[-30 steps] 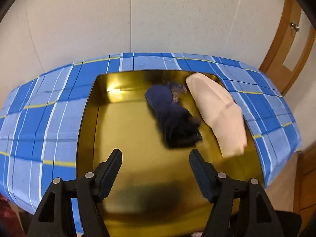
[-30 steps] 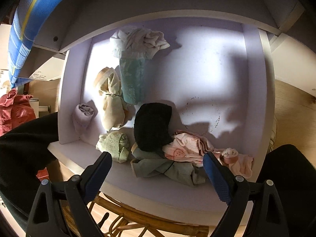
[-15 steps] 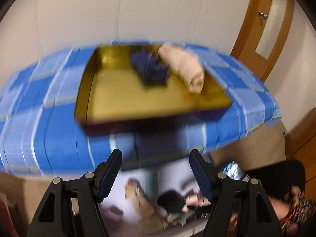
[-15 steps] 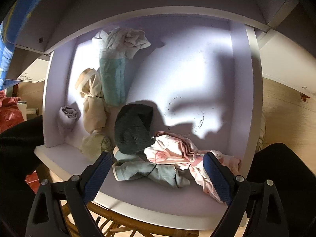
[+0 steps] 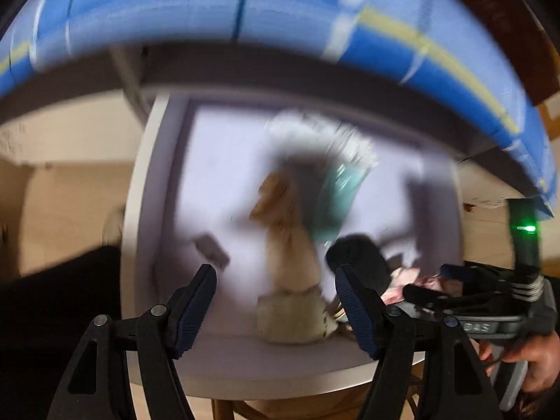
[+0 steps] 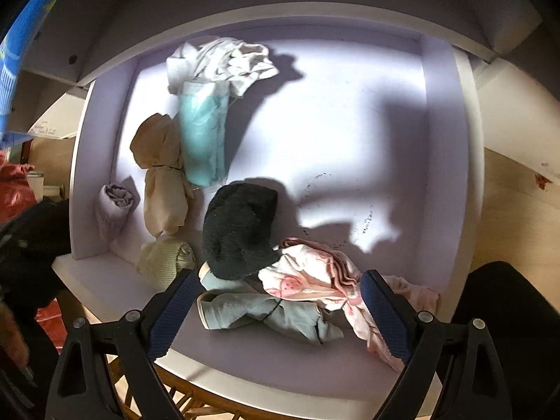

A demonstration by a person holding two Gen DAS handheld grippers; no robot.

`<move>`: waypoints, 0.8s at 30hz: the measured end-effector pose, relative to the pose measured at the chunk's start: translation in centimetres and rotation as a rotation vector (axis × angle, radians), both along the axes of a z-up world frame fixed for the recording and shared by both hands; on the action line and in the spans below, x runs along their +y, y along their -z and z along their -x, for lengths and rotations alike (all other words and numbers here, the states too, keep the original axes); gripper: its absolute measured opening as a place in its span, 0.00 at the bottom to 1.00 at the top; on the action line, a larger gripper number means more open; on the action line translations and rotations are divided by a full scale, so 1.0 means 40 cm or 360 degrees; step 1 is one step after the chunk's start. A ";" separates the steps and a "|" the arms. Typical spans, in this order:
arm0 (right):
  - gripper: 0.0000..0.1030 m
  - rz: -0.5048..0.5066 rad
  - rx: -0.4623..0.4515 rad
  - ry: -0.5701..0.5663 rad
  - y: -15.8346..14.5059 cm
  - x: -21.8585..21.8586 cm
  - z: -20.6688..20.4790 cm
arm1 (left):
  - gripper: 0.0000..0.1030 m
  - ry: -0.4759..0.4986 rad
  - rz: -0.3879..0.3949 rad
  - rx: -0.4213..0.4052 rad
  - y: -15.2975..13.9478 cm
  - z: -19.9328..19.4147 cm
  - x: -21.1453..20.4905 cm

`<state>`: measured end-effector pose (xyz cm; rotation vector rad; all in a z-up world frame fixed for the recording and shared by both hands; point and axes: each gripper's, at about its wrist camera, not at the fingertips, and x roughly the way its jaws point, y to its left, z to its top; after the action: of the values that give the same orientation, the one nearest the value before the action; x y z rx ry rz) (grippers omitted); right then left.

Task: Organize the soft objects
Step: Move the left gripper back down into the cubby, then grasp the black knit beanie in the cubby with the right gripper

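An open white drawer (image 6: 444,161) holds several soft items: a black fuzzy sock (image 6: 239,229), a pink printed cloth (image 6: 315,280), a grey-blue sock pair (image 6: 262,313), a beige bundle (image 6: 162,178), a teal cloth (image 6: 203,136), a white cloth (image 6: 224,61), a pale green roll (image 6: 166,259) and a lilac roll (image 6: 113,206). My right gripper (image 6: 276,304) is open and empty, low over the grey-blue socks and pink cloth. My left gripper (image 5: 276,297) is open and empty above the drawer's front; its view is blurred, showing the beige bundle (image 5: 287,241) and black sock (image 5: 360,255).
The blue checked tablecloth (image 5: 245,3) overhangs the drawer from above. The right gripper's body and the hand holding it (image 5: 490,318) show at the right of the left wrist view. A wicker chair (image 6: 196,402) stands under the drawer front. Red fabric (image 6: 15,189) lies at far left.
My left gripper swung down from the gold tray on the tabletop to the open drawer below. My right gripper moved closer to the clothes at the drawer's front.
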<state>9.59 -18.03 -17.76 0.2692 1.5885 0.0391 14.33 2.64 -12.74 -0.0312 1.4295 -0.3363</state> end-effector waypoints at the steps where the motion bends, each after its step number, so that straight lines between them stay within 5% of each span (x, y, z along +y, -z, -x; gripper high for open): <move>1: 0.92 0.0000 -0.0007 -0.0004 0.002 0.004 -0.002 | 0.69 -0.0006 -0.0027 0.0056 0.020 -0.002 0.000; 16: 0.90 0.0020 -0.0031 -0.0084 0.083 0.095 -0.049 | 0.69 -0.0095 -0.0096 0.0162 0.049 -0.010 0.029; 24: 0.75 0.0035 -0.0004 -0.0225 0.138 0.168 -0.070 | 0.69 -0.0097 -0.0107 0.0165 0.050 -0.008 0.034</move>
<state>12.38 -11.33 -23.30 0.1397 1.6025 0.1312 14.64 4.00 -14.74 -0.0374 1.5388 -0.2391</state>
